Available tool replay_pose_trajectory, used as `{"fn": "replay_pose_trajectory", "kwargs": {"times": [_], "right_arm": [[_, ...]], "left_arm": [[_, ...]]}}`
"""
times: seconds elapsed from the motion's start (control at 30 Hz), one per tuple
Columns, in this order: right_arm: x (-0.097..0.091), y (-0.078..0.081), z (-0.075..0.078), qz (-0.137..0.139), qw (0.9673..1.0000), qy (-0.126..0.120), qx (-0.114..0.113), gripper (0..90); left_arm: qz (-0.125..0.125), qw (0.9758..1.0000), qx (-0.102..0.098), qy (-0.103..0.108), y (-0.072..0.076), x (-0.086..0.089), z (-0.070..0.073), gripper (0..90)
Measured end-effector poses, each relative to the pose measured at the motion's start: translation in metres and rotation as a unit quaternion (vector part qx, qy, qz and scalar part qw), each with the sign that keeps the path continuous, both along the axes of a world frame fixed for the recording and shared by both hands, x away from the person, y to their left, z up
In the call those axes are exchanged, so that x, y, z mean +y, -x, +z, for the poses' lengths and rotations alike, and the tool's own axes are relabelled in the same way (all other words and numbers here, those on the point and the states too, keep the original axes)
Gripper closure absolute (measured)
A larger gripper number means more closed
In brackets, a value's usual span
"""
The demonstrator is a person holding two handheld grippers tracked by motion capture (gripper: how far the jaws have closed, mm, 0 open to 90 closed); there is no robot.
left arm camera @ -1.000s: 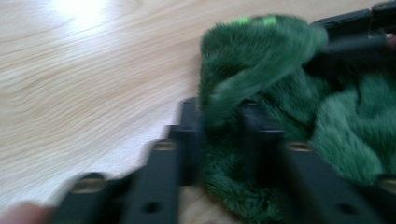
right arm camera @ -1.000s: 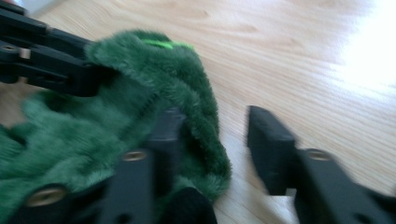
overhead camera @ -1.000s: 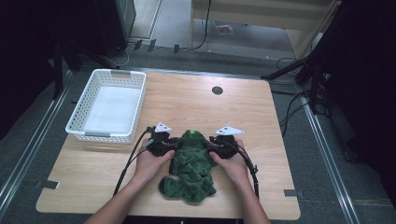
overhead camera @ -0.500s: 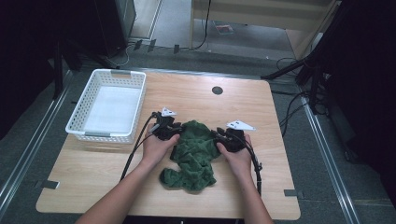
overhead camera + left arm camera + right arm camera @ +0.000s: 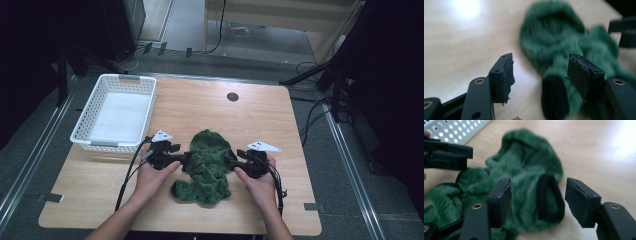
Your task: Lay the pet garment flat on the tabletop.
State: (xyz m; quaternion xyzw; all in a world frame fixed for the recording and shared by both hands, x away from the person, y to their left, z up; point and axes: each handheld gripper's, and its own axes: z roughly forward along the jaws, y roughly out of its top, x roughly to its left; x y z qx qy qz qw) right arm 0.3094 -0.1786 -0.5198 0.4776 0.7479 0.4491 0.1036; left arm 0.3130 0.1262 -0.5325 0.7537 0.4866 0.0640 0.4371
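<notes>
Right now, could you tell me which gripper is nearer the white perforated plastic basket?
Left. The left gripper sits just below the basket; the right gripper is beyond the green fleece garment.

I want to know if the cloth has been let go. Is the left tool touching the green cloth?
Apart. The left gripper view shows the left tool open, bare table between its left jaw and the green cloth, and a sliver of gap at its right jaw.
</notes>
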Motion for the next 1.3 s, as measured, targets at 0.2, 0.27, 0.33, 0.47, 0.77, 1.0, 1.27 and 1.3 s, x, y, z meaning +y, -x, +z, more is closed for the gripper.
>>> {"fn": "replay_pose_trajectory", "kwargs": {"times": [0.2,0.27,0.33,0.47,0.77,1.0,1.27,1.3], "right_arm": [[0.004,-0.001,-0.018,-0.002,0.9990,0.000,0.045,70.9],[0.004,0.002,-0.017,-0.001,0.9995,-0.001,0.032,80.6],[0.002,0.005,-0.014,-0.005,0.9997,-0.007,0.022,82.7],[-0.006,0.013,-0.009,-0.005,0.9993,-0.034,0.013,83.7],[-0.006,0.035,-0.019,0.011,0.9993,0.018,0.031,82.4],[-0.025,0.037,0.009,0.020,0.9994,-0.030,0.001,52.7],[0.014,0.020,0.019,0.005,0.9985,-0.003,-0.054,65.9],[0.022,0.018,0.013,-0.012,0.9988,0.014,-0.045,57.5]], "left_arm": [[-0.042,0.9989,0.009,-0.019,0.007,-0.010,-0.013,65.1],[-0.045,0.9989,0.012,-0.008,0.006,-0.007,-0.011,81.3],[-0.034,0.9993,0.008,-0.010,0.004,-0.001,-0.010,84.9],[-0.023,0.9996,0.016,-0.001,0.002,0.011,-0.009,85.8],[-0.037,0.9987,0.028,-0.020,0.007,0.006,-0.015,82.4],[-0.018,0.9997,0.015,0.011,0.005,0.015,0.002,57.9],[-0.027,0.9988,-0.023,0.033,-0.023,-0.027,0.021,62.3],[-0.034,0.9988,-0.013,0.032,-0.028,-0.034,0.018,61.8]]}}
